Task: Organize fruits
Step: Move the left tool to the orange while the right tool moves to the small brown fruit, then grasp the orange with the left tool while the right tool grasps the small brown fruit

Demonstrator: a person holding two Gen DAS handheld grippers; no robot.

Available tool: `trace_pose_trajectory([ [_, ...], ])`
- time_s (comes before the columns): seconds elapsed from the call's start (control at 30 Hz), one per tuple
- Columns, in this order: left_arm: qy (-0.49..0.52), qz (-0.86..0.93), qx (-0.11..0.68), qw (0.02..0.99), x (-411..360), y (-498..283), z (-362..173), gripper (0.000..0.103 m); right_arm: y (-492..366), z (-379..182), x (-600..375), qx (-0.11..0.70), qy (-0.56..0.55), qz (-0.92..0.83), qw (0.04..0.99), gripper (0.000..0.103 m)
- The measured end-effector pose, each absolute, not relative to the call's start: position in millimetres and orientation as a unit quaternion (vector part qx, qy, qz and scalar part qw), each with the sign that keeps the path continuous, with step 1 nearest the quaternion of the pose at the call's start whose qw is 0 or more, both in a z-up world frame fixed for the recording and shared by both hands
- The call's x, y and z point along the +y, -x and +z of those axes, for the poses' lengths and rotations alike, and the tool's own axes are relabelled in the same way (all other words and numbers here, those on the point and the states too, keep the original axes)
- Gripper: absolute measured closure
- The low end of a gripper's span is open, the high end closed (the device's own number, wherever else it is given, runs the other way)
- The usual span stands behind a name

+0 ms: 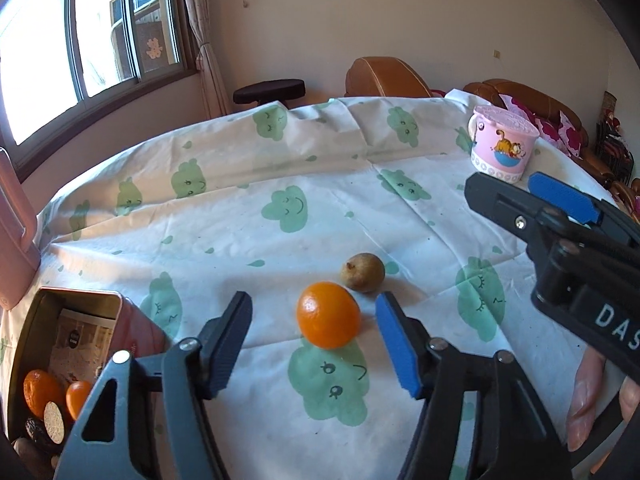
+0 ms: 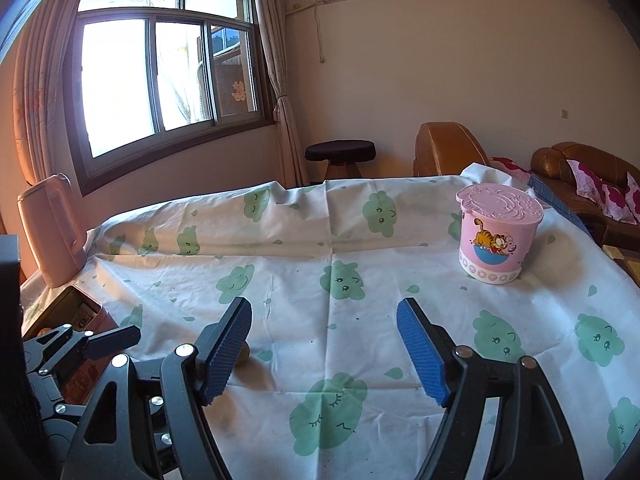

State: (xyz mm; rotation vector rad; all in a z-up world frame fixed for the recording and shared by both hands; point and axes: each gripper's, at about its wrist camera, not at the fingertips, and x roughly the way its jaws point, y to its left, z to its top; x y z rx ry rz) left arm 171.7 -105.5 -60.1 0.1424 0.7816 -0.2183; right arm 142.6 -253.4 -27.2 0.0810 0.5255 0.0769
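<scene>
Orange and round, the small orange (image 1: 328,315) sits on the worktop (image 1: 280,240) right between the wide-apart jaws of the left gripper (image 1: 316,344), which grips nothing. A brown fruit (image 1: 363,272) lies just behind it. The tin box (image 1: 68,344) with other fruits waits to the left. The right gripper (image 2: 324,354) is spread too, empty, and farther off. A cloud-print cloth (image 2: 340,240) covers the worktop, with a pink cup (image 2: 498,232) at the far side.
</scene>
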Motion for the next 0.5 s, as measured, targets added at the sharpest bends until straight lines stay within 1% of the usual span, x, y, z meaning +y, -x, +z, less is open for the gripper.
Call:
trace_pose_trajectory([
  [0.07,-0.061,-0.110,0.395,0.910,-105,-178,-67,0.047,-143,-28,-251,0.261,-0.039,0.042,0.964,0.026],
  [0.13,-0.056,-0.119,0.406,0.904,-105,-182,-71,0.053,-144,-31,-248,0.265,-0.035,0.044,0.963,0.026],
  [0.17,-0.050,-0.129,0.410,0.901,-104,-183,-72,0.065,-144,-32,-247,0.267,-0.033,0.045,0.962,0.026],
  [0.3,-0.049,-0.133,0.405,0.903,-99,-181,-71,0.066,-145,-35,-242,0.273,-0.026,0.049,0.961,0.026],
  [0.43,-0.055,-0.102,0.381,0.917,-83,-181,-63,0.066,-149,-37,-239,0.283,-0.023,0.058,0.957,0.026],
  [0.5,-0.046,-0.093,0.380,0.919,-74,-184,-63,0.066,-156,-39,-236,0.293,-0.021,0.066,0.954,0.026],
])
